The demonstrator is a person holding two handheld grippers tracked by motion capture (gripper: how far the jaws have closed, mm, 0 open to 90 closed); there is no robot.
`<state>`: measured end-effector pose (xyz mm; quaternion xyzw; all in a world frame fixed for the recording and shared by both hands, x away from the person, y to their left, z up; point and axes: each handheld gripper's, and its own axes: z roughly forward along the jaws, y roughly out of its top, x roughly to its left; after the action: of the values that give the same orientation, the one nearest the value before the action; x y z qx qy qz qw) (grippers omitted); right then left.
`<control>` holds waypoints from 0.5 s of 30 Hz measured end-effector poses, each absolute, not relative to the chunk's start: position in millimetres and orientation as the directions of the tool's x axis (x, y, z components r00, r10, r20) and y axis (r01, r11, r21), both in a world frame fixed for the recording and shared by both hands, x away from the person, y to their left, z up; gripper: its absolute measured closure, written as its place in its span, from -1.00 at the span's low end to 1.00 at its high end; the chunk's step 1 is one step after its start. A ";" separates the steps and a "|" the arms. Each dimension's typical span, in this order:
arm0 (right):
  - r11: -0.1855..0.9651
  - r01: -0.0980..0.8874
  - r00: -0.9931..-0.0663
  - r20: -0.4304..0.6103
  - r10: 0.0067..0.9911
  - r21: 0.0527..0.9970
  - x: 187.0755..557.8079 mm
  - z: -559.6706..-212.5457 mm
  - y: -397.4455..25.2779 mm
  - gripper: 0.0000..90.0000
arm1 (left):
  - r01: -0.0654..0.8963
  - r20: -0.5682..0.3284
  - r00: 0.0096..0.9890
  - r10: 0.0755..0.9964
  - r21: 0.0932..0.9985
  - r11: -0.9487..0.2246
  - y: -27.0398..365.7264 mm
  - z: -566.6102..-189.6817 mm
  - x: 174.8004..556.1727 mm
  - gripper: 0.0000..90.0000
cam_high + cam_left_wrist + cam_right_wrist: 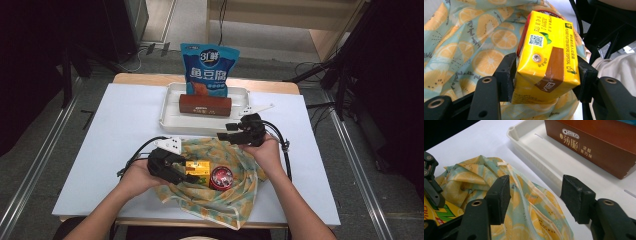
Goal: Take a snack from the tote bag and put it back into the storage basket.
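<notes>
The left tool (544, 75) is clamped on the carton (547, 60), held over the bag (215, 185); the can (221, 177) lies in that bag. The right tool (536, 197), jaws apart, hovers beside the tray (170, 120), which already holds two snacks.

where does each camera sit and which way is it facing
High view: above the person's side, facing forward and down on the table; forearms, both hands show.
Left gripper view: on the left gripper, looking along jaws clamping the yellow carton.
Right gripper view: on the right gripper, open, facing the white tray.
Shared: the orange-print cloth bag.
</notes>
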<state>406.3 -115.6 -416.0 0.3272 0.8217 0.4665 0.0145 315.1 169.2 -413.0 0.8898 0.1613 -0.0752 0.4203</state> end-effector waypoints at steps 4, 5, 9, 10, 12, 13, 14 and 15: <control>0.353 0.523 -0.787 0.281 0.550 0.776 406.6 -416.4 -115.5 -0.06 | 0.312 -0.225 0.950 0.217 0.728 -0.611 168.2 -410.3 312.4 0.06; 0.354 0.523 -0.787 0.279 0.550 0.775 406.7 -416.6 -115.5 -0.06 | 0.315 -0.228 0.949 0.219 0.729 -0.608 168.4 -410.1 312.9 0.07; 0.360 0.523 -0.788 0.277 0.550 0.773 406.9 -417.2 -115.2 -0.07 | 0.357 -0.259 0.934 0.247 0.720 -0.595 170.8 -407.9 316.0 0.10; 0.360 0.523 -0.787 0.276 0.552 0.772 406.8 -417.3 -115.0 -0.07 | 0.352 -0.251 0.935 0.249 0.721 -0.596 171.3 -406.8 316.1 0.11; 0.360 0.524 -0.787 0.277 0.551 0.772 406.9 -417.4 -115.2 -0.07 | 0.356 -0.246 0.934 0.260 0.723 -0.592 171.8 -404.9 315.7 0.11; 0.358 0.524 -0.786 0.278 0.552 0.772 407.0 -417.5 -115.1 -0.07 | 0.356 -0.245 0.933 0.263 0.724 -0.591 172.2 -404.1 315.6 0.11; 0.358 0.526 -0.785 0.279 0.553 0.772 407.0 -417.6 -115.0 -0.07 | 0.356 -0.245 0.933 0.263 0.726 -0.588 172.6 -403.7 315.4 0.11; 0.358 0.526 -0.786 0.280 0.551 0.772 407.0 -417.6 -114.8 -0.07 | 0.356 -0.242 0.933 0.266 0.727 -0.588 173.2 -402.9 315.5 0.11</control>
<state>407.0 -114.8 -417.6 0.3268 0.8239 0.4627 0.0138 315.5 173.2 -402.9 0.8893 0.1749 -0.0536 0.4191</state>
